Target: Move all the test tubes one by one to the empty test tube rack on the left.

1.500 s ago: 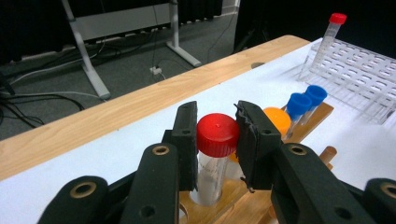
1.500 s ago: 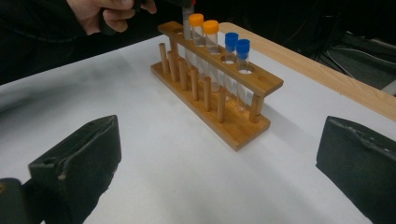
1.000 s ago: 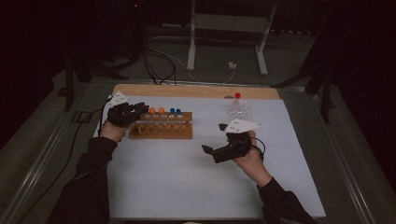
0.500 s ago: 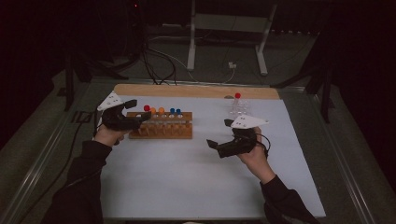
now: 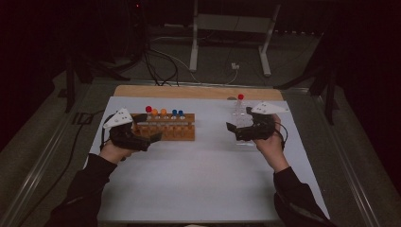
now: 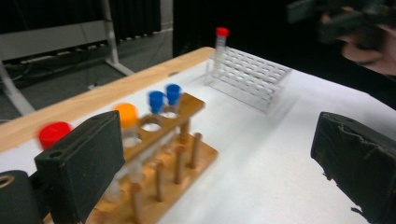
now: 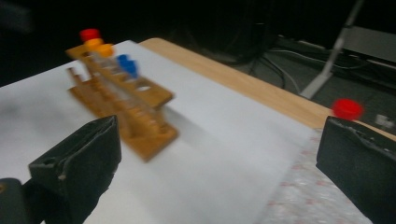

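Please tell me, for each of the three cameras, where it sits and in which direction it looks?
High view: above the person's side, facing forward and down on the table; both forearms, left gripper and right gripper show.
Left gripper view: rides on the left gripper, facing the wooden rack and clear rack; its two open jaws show, the other hand farther off.
Right gripper view: rides on the right gripper, facing the wooden rack; its two open jaws show.
Shared: both gripper views show the wooden rack.
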### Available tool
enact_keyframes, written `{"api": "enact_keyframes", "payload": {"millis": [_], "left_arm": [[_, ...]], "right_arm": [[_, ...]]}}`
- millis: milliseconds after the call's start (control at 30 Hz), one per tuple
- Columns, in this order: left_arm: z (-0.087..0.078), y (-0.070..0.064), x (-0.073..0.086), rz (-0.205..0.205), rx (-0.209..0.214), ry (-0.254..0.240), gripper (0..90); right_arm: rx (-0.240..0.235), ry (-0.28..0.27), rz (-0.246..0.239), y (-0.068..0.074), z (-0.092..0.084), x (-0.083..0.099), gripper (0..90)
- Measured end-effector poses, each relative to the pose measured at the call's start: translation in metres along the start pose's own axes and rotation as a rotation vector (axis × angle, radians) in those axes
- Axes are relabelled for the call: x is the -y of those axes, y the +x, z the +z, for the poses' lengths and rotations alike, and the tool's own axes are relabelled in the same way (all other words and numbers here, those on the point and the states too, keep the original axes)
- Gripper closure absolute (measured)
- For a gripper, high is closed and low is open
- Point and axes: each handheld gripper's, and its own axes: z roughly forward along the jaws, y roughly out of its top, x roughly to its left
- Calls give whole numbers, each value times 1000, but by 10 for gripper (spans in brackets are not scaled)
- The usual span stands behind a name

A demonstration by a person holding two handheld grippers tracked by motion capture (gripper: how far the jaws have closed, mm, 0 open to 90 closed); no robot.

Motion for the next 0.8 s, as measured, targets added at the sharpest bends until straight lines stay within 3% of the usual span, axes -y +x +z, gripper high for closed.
{"api": "enact_keyframes", "payload": {"millis": [100,200,500,700,800], "left_arm": [[3,-5,3,3,13,8,34],[5,-9,5,7,25,12,34],[7,-18,7,27,36,14,34],[9,-19,7,29,43,19,34],[9,-19,8,32,43,23,34]], "right_arm": [[29,0,30,-14,4,0,0],[63,6,28,-24,11,0,0],[155,78,66,-53,35,4,66],[201,140,98,-71,49,7,207],[188,172,98,-78,56,10,397]]}}
